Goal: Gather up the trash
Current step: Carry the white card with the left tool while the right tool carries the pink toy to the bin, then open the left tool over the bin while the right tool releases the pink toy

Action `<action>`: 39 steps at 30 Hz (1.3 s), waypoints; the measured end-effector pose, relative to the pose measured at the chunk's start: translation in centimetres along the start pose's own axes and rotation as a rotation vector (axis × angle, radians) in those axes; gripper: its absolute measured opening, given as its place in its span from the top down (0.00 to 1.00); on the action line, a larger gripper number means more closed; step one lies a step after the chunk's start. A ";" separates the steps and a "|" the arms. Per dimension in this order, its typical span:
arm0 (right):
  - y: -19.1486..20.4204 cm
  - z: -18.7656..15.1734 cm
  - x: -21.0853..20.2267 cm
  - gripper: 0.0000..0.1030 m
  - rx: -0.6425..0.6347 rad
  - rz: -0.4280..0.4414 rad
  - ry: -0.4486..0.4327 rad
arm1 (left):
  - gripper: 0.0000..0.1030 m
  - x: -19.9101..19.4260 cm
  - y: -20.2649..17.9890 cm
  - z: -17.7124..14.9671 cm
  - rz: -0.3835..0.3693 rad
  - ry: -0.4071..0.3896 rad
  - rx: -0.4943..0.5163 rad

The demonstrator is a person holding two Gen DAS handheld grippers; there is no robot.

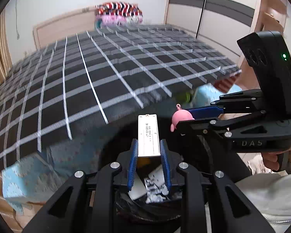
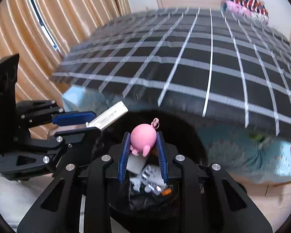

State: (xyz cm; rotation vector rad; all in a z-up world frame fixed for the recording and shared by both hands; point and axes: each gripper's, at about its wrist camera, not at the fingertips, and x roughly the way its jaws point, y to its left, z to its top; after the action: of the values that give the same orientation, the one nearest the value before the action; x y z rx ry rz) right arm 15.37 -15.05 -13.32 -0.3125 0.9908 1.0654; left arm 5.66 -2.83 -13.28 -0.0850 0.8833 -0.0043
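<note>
Left gripper [image 1: 149,151] clenched on a flat white box [image 1: 147,134], blue fingers [image 1: 133,159] pinching its 2 long sides so the printed face points up along the centre of the left wrist frame. Right gripper [image 2: 143,145] clamped on a round pink toy keychain [image 2: 143,140], ring uppermost, held at bottom centre of the right wrist frame. Both loads poised directly over a black-lined trash bin [image 1: 145,203], low in each frame, where crumpled foil and white scraps [image 2: 149,176] already lie; likely placed so that letting go drops each piece straight in, with no further aiming needed. Seen from the left wrist, right gripper reaching in from the right edge, toy just beside the box, apart from it. Checked bed [image 1: 106,68] filling the upper half of both frames, blurred; striped bedding [image 1: 118,13] at its far end. Judged close to the release step; risk of the long box catching the bin rim if tilted.
</note>
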 end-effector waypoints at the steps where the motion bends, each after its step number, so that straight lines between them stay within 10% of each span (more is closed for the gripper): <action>1: -0.1 -0.4 0.5 0.73 0.004 -0.002 0.019 | 0.78 0.6 0.0 -0.4 0.000 0.020 -0.003; 20: -1.4 -4.1 8.1 0.73 0.054 -0.046 0.241 | 0.78 9.6 0.8 -5.0 -0.038 0.291 -0.066; 39: -1.7 -3.9 10.7 0.59 0.024 -0.107 0.251 | 0.70 10.8 1.5 -5.4 -0.056 0.330 -0.095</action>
State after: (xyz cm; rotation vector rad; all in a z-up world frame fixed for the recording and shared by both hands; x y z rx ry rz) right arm 16.01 -12.16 -24.42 -0.4832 1.1961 0.9314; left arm 8.33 -2.12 -25.12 -0.2023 1.2106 -0.0289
